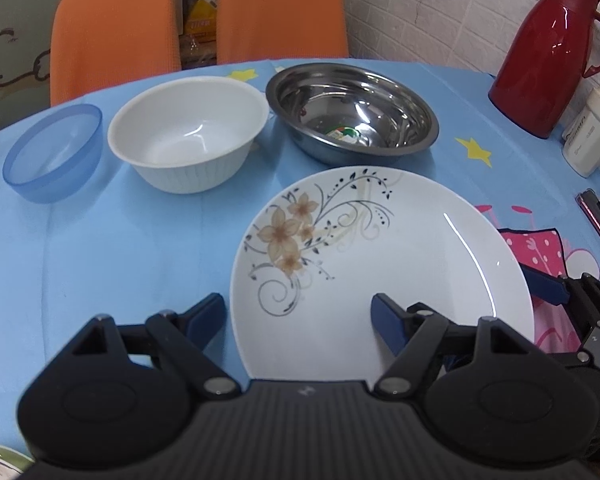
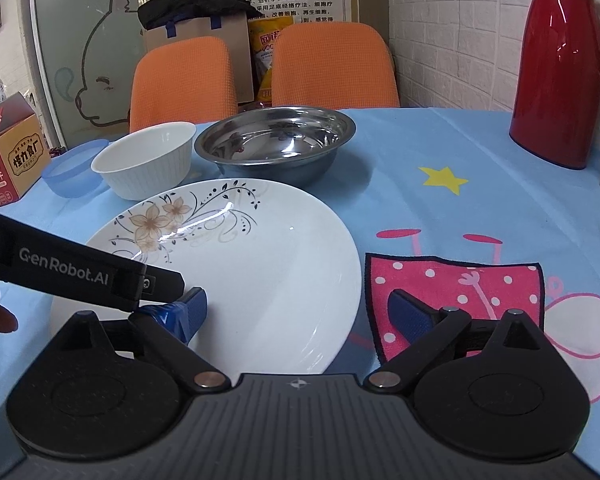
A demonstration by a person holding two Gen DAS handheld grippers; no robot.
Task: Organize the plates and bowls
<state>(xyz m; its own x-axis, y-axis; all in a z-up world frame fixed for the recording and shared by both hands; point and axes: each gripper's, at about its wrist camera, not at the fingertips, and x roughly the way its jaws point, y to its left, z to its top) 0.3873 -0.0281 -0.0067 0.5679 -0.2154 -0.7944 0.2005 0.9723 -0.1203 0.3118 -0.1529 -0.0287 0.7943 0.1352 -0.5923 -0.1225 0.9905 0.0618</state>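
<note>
A white plate with a flower pattern [image 1: 380,248] [image 2: 252,264] lies on the blue tablecloth close in front of me. Behind it stand a steel bowl [image 1: 352,110] [image 2: 276,140], a white ribbed bowl [image 1: 188,132] [image 2: 144,164] and a small blue translucent bowl [image 1: 54,154] [image 2: 74,168]. My left gripper [image 1: 300,320] is open over the plate's near left rim, one finger off the rim on the left, one over the plate. My right gripper [image 2: 300,312] is open astride the plate's right rim. Neither holds anything.
A red thermos jug [image 1: 552,52] [image 2: 560,64] stands at the back right by the brick wall. A pink dotted cloth [image 2: 460,296] lies right of the plate. Two orange chairs [image 1: 196,28] stand behind the table. A red snack box [image 2: 8,152] sits at the far left.
</note>
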